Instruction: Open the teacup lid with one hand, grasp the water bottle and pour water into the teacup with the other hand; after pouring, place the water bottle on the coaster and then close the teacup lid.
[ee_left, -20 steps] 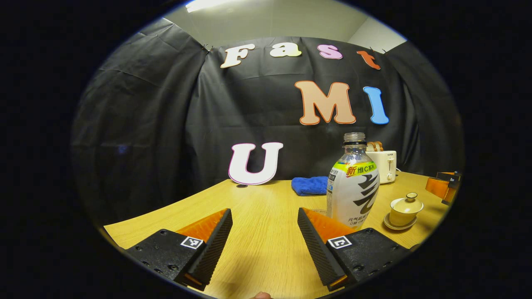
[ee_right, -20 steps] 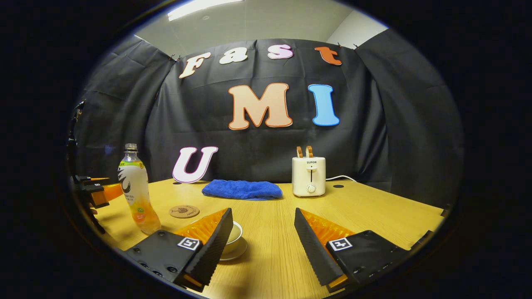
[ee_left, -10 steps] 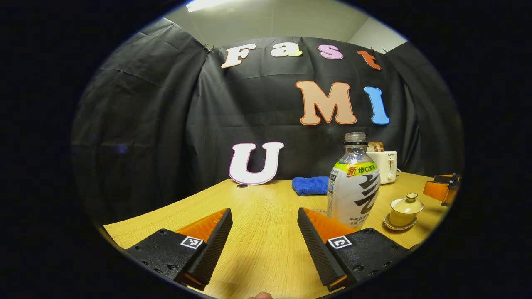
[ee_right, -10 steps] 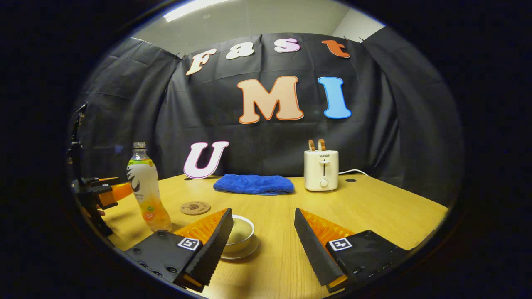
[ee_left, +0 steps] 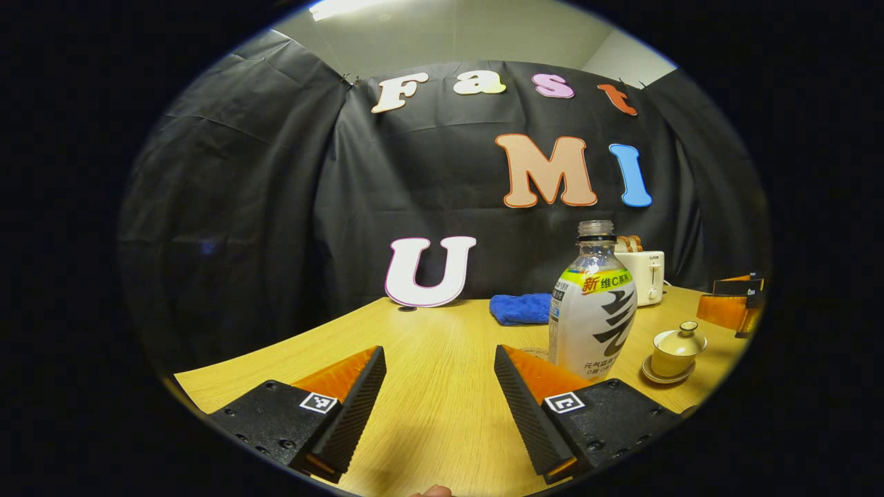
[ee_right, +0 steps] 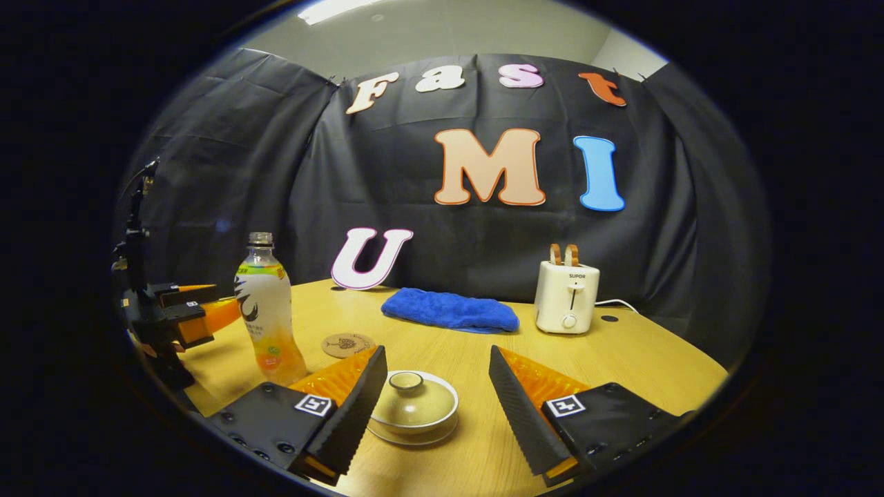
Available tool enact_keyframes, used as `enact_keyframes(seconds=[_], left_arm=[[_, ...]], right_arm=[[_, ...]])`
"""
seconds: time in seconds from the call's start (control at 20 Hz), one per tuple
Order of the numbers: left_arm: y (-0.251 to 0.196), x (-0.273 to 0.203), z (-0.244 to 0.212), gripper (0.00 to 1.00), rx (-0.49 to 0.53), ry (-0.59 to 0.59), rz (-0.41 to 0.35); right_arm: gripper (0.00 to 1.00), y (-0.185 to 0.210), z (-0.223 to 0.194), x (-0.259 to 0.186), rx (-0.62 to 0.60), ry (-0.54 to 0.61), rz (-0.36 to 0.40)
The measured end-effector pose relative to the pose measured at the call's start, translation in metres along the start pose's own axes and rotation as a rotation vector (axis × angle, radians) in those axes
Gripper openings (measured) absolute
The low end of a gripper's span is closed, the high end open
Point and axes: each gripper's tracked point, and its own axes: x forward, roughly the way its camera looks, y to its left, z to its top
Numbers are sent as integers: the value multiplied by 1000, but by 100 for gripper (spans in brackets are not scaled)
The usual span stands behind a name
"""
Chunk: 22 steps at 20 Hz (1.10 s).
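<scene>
The water bottle [ee_left: 592,310], clear with a white and green label, stands upright on the wooden table just right of my left gripper [ee_left: 438,352], which is open and holds nothing. The pale yellow teacup [ee_right: 413,402] sits on its saucer with the lid [ee_right: 407,390] on. It lies low between the fingers of my open right gripper [ee_right: 437,352], nearer the left finger, and neither finger touches it. In the right gripper view the bottle [ee_right: 269,317] stands at the left with the round coaster [ee_right: 347,344] beside it. The teacup [ee_left: 677,346] also appears right of the bottle in the left gripper view.
A blue cloth [ee_right: 449,310] and a white toaster [ee_right: 568,297] with toast in it sit at the back of the table [ee_right: 635,359]. The left gripper [ee_right: 186,314] hovers left of the bottle in the right gripper view; the right gripper [ee_left: 732,307] is at the far right in the left gripper view.
The right gripper has shifted so that the lidded teacup, earlier half hidden behind its left finger, now lies between the fingers. The left gripper has barely moved.
</scene>
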Motion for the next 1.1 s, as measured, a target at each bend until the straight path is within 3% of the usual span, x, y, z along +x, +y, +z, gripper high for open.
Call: enact_keyframes(seconds=[0.35,0.6,0.65,0.7,0.75,1.0,1.1], left_arm=[[0,0,0,93,-1,1,-1],[-2,0,0,93,-2,0,-9],[-2,1,0,93,-2,0,-11],[-3,0,0,93,-2,-1,-12],[-2,0,0,93,-3,0,-13],[-2,0,0,92,-4,0,-16],[-3,1,0,93,-3,0,-17]], right_arm=[[90,21,-16,12,-66,80,47],[69,29,-35,19,-88,153,68],[75,33,-38,20,-96,158,89],[72,34,-35,21,-94,150,82],[62,33,-34,19,-98,154,84],[65,34,-36,21,-107,168,88],[41,27,-33,22,-98,155,67]])
